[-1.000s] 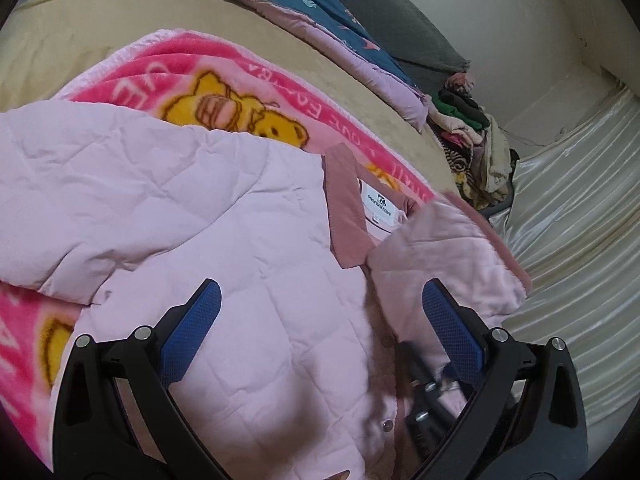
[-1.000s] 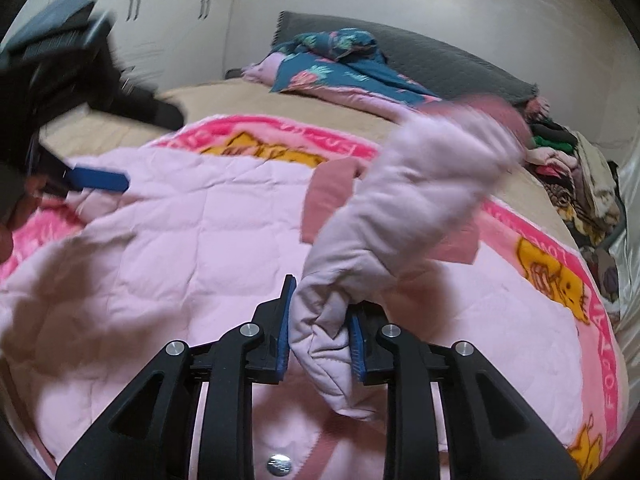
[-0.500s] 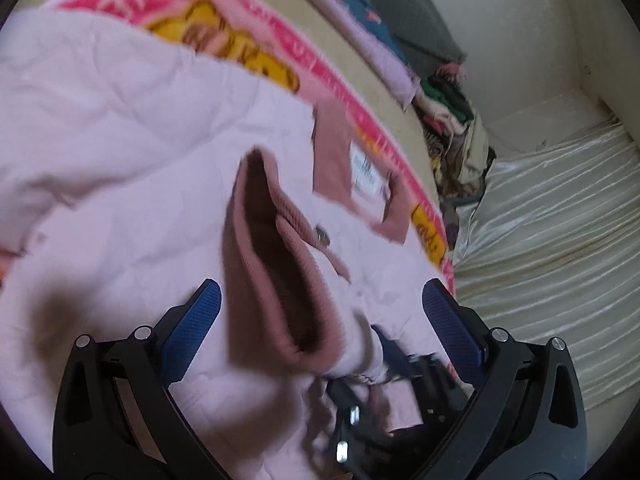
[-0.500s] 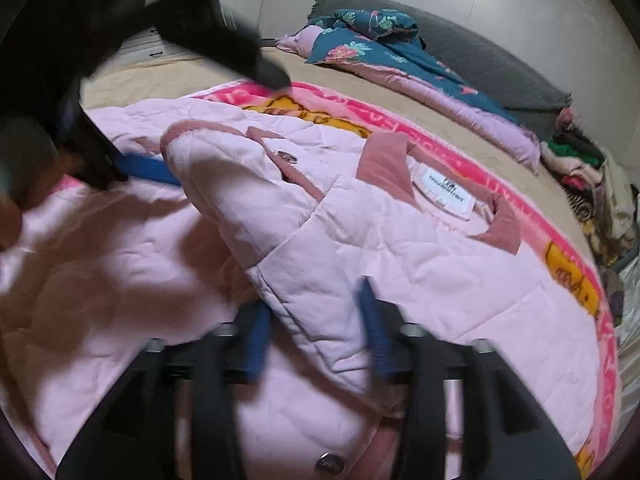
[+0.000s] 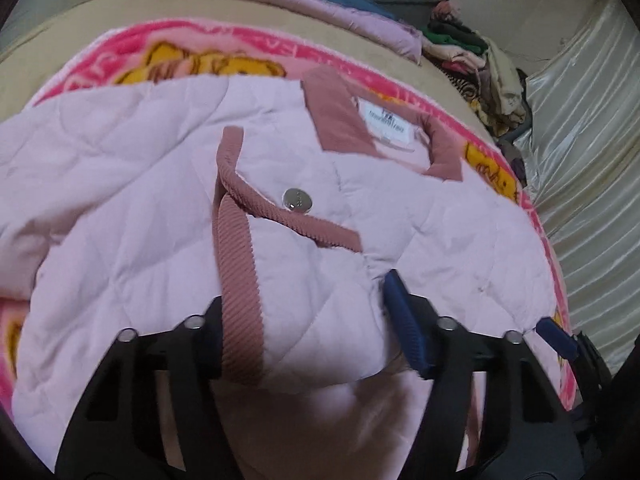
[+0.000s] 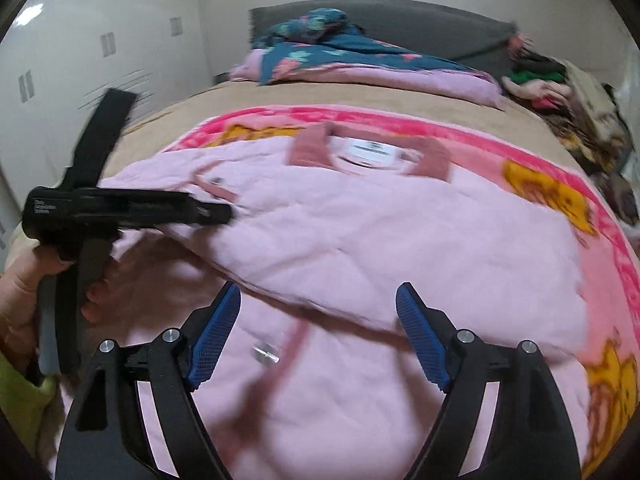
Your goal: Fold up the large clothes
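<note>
Softly quilted pink jacket (image 5: 160, 208), ribbed cuff pinched by left tongs (image 5: 308, 332), right tongs (image 6: 318, 336) agape.

The pink jacket (image 6: 380, 240) covers most of the near bed, lying on a cartoon blanket (image 6: 568, 200). Its folded sleeve (image 5: 300, 280) fills the gap in the left claw (image 5: 308, 332), which is closed on that thick fabric. The right claw (image 6: 318, 332) hangs spread above the jacket front with nothing between its pads. Bare tan bedding (image 6: 168, 120) lies free beyond the collar. Farther back a bunched quilt (image 6: 360, 64) blocks the headboard side, and a heap of clothes (image 6: 560, 88) crowds the right edge.
</note>
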The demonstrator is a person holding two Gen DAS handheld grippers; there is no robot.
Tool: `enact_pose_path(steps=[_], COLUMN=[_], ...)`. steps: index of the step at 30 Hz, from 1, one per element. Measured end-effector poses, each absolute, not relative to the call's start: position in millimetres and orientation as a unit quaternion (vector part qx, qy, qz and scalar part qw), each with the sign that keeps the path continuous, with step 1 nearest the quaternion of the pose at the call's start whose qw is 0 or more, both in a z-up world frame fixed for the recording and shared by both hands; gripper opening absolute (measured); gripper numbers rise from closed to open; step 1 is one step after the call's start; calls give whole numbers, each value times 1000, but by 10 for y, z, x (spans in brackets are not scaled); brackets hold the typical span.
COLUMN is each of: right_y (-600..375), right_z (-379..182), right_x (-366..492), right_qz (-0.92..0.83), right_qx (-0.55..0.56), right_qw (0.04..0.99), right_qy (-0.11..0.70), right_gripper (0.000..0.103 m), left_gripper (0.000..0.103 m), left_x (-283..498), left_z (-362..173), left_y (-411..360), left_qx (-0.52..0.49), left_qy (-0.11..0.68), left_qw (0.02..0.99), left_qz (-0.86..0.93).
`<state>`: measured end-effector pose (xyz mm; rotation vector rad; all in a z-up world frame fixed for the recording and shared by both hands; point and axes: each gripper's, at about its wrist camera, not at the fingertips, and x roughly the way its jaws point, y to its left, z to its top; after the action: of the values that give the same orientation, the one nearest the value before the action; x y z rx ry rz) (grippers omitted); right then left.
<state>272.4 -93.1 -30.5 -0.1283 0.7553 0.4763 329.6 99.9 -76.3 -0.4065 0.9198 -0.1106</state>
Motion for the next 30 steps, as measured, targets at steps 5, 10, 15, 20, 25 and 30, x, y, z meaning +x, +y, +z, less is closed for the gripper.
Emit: enact_pose_path(steps=[5, 10, 15, 20, 25, 30], right_y=[-1419, -1735, -1810, -1919, -1935, -1899], right_z=[-218, -163, -325, -711, -819, -648], right_x=[2764, 3051, 3339, 3530, 3526, 3339], right_qz=[169, 113, 84, 47, 35, 40], right_qx=[-38, -8, 6, 0, -2, 20], right_qw=[918, 925, 911, 890, 891, 902], right_qy=[358, 364, 403, 453, 453, 429], right_gripper=[81, 81, 81, 82, 83, 84], left_gripper=[25, 21, 22, 29, 33, 50], left_x=[3208, 3206, 3227, 3228, 3226, 3163], left_z=[-533, -494, -675, -739, -778, -729], left_y=[1104, 1159, 1224, 1234, 1185, 1209], left_qx=[-182, -165, -169, -172, -163, -169], left_qy=[402, 396, 425, 434, 442, 447], left_qw=[897, 903, 889, 884, 882, 878], left_qz=[-37, -15, -5, -6, -5, -2])
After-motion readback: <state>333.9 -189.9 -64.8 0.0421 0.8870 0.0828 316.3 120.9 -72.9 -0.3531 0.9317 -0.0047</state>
